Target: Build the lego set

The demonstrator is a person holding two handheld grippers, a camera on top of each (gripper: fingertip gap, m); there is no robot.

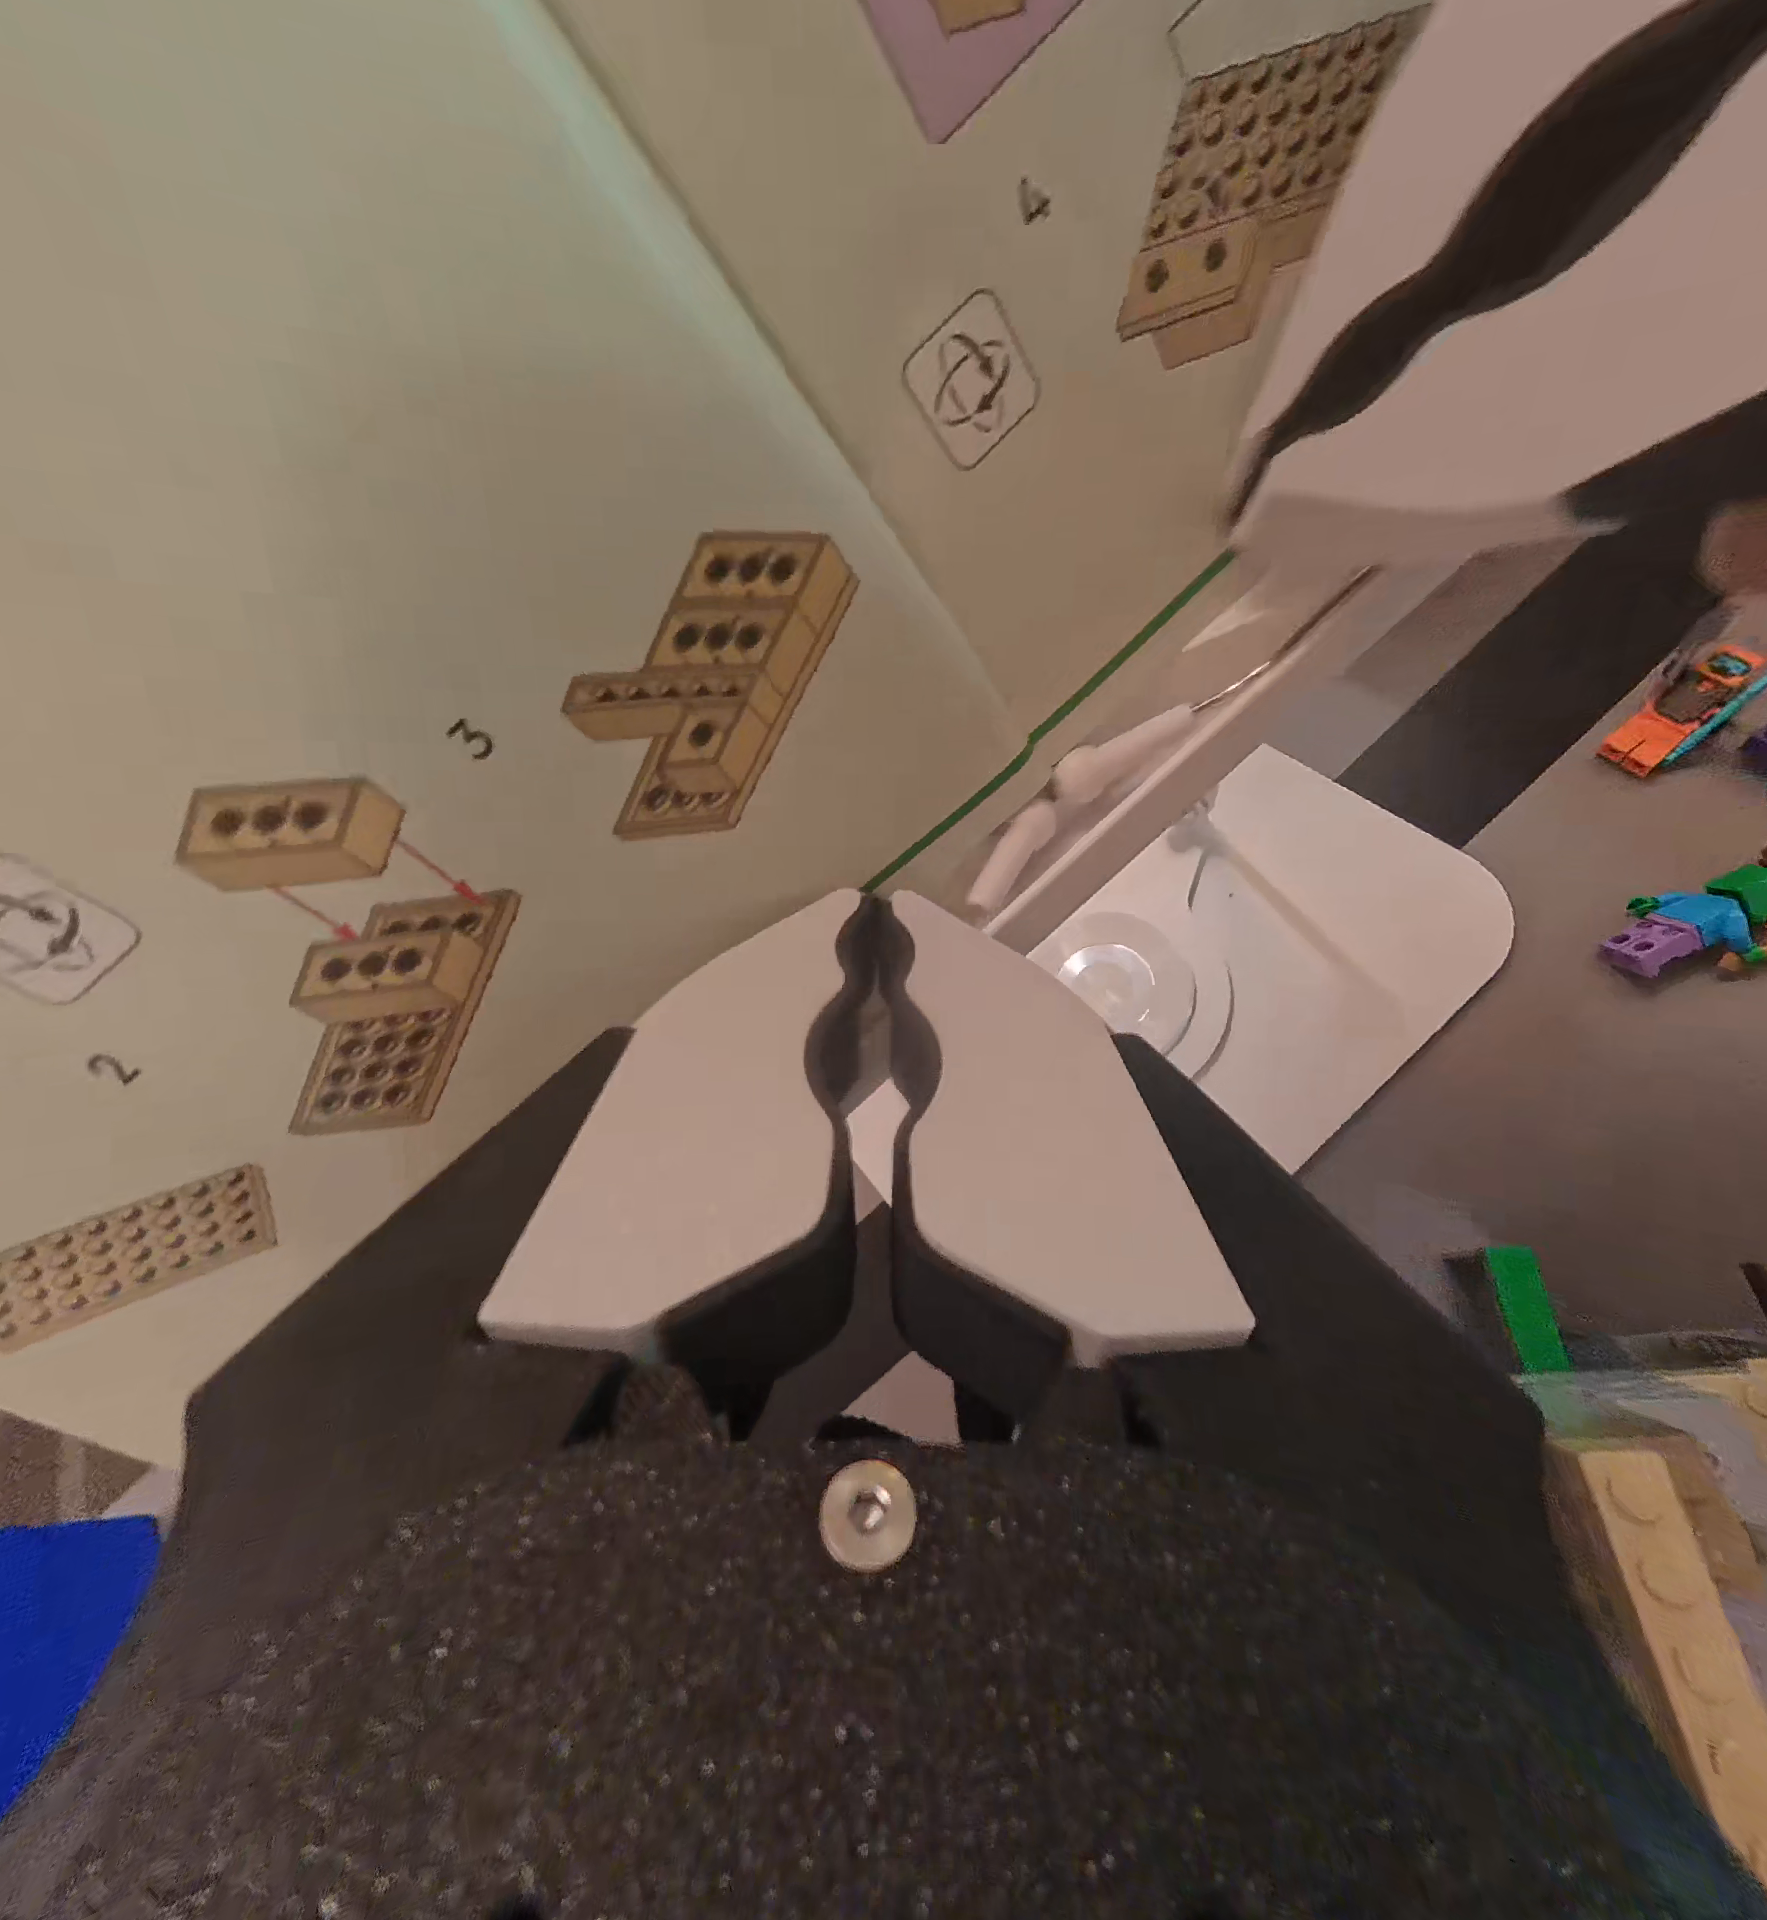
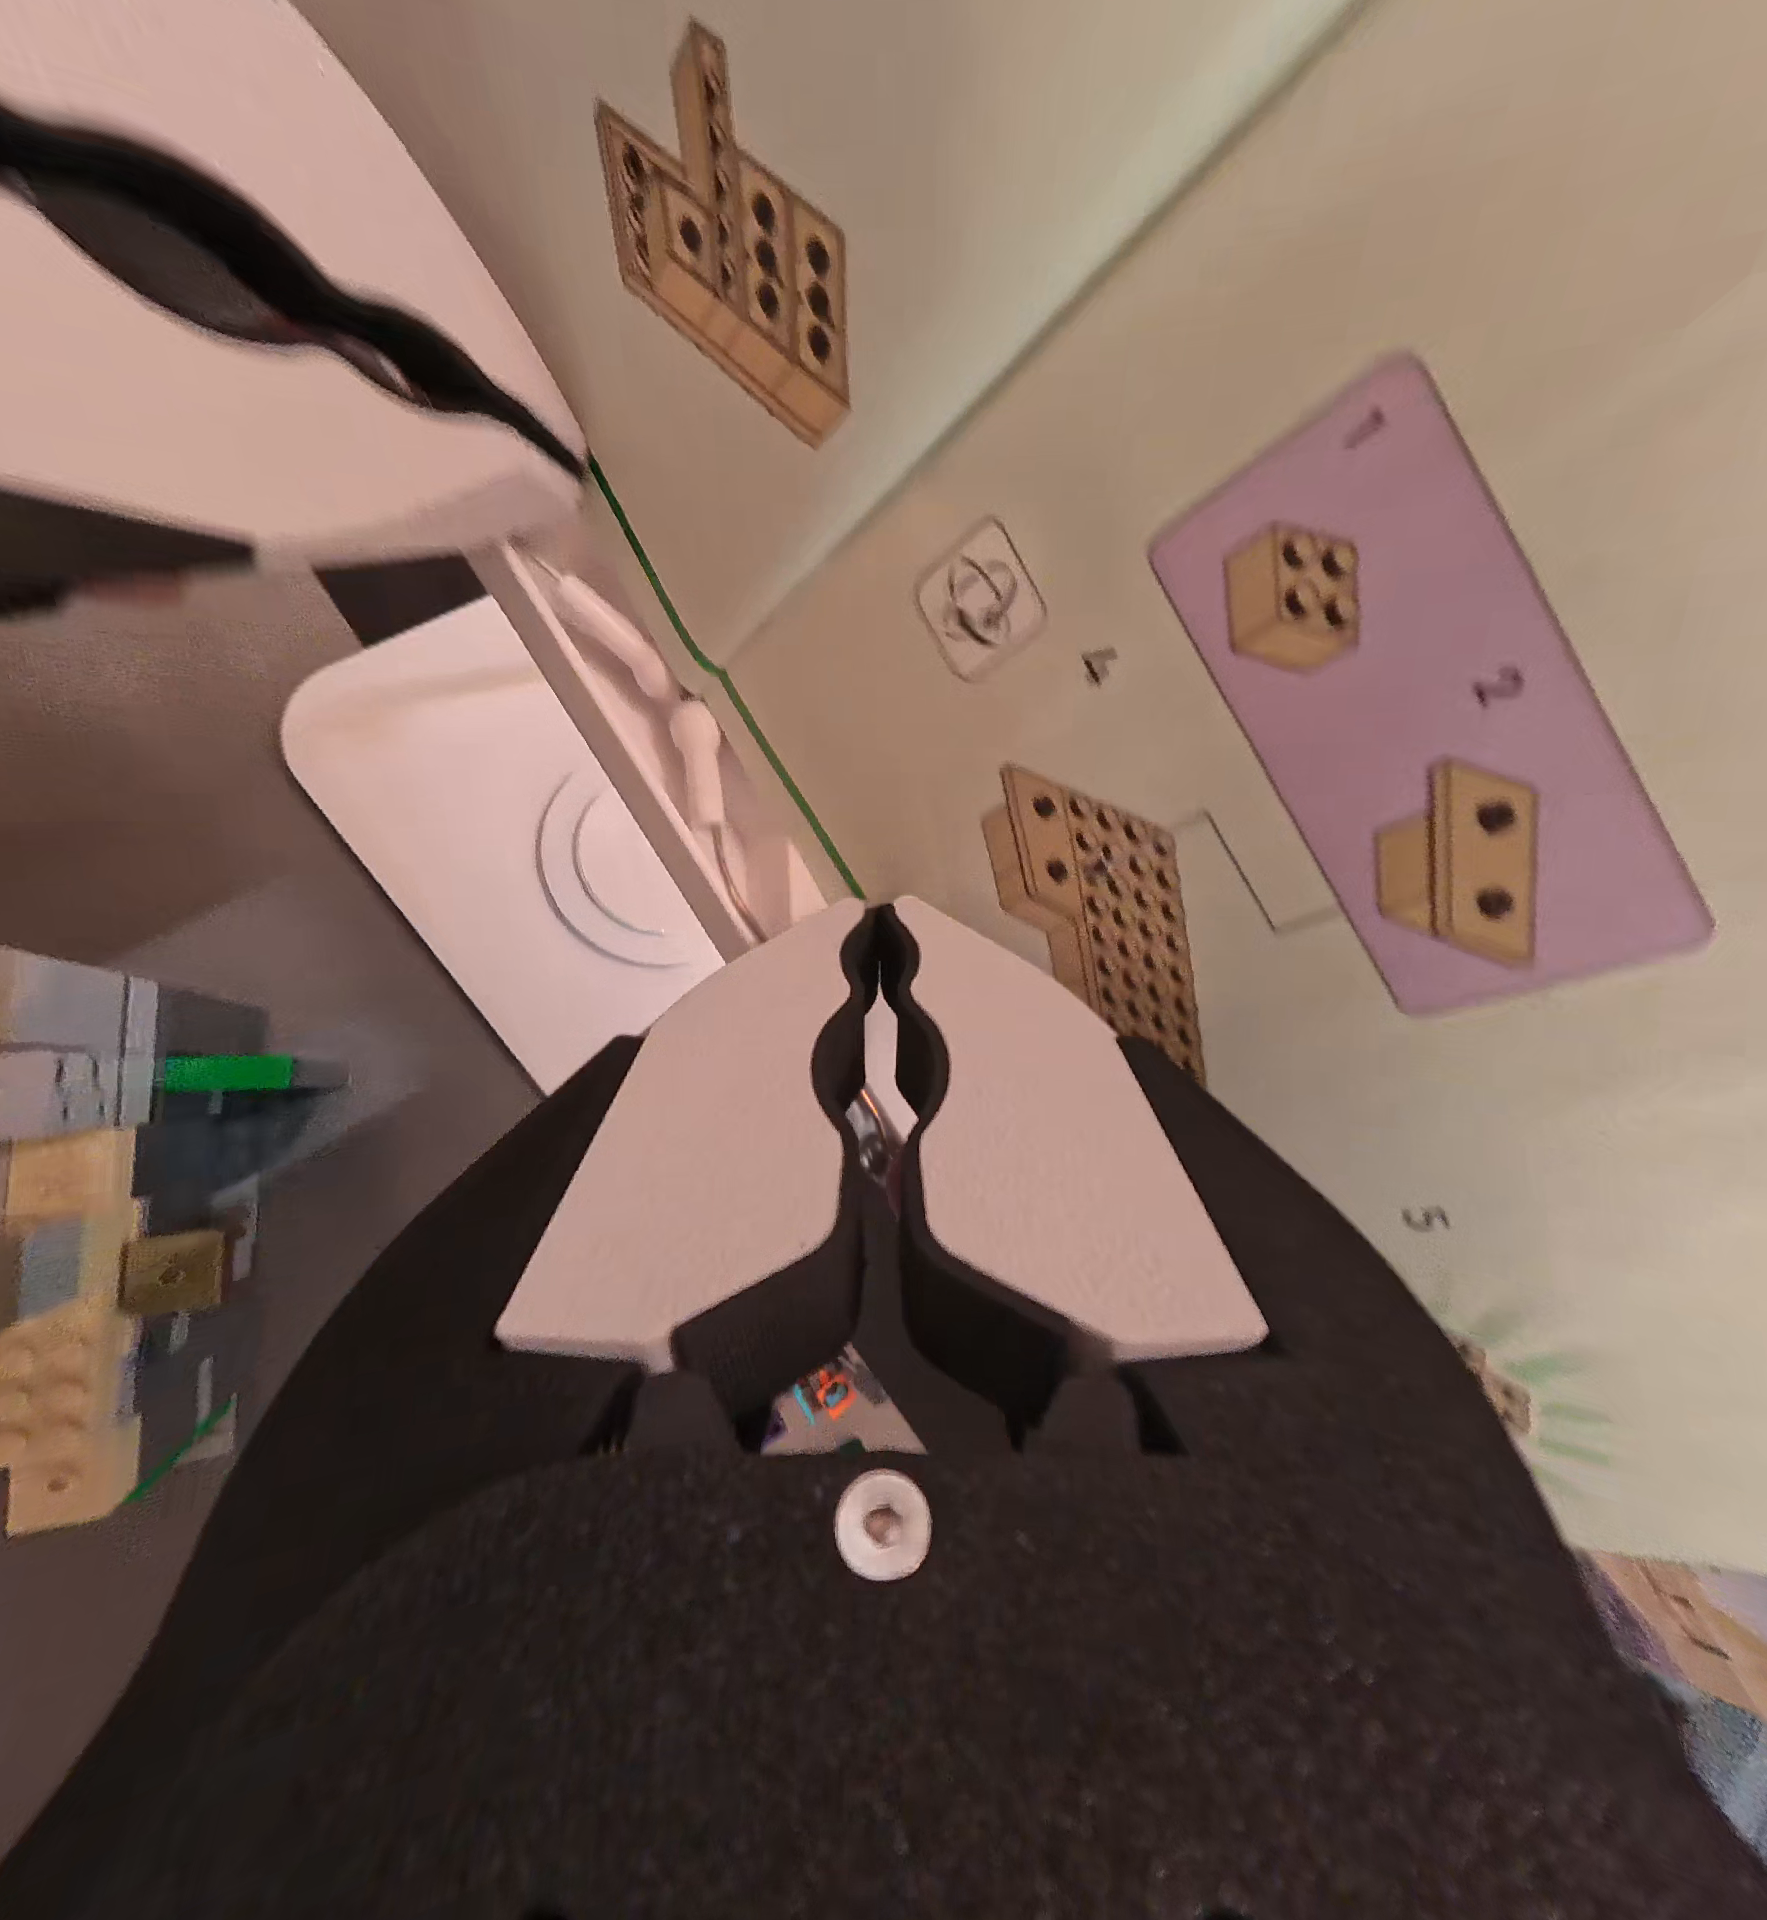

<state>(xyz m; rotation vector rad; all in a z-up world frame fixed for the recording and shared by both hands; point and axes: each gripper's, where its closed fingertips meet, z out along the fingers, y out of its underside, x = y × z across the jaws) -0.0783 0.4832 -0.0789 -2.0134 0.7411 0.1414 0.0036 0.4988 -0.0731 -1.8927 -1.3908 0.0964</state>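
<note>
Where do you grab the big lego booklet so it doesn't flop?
Pinch the instruction booklet at its thin green-lined edge, coming from off the page, one finger on each face. It is flat, so only an edge fits between fingers. The left gripper and right gripper pinch there, spaced apart.

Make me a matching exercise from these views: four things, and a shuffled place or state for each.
1. left claw
2. loose lego figures
3. purple panel
4. white base

A. lying on the grey table
B. printed in the instruction booklet
C. pinching the booklet's green edge
D. carries a round disc

Pairs: 1-C, 2-A, 3-B, 4-D
</note>
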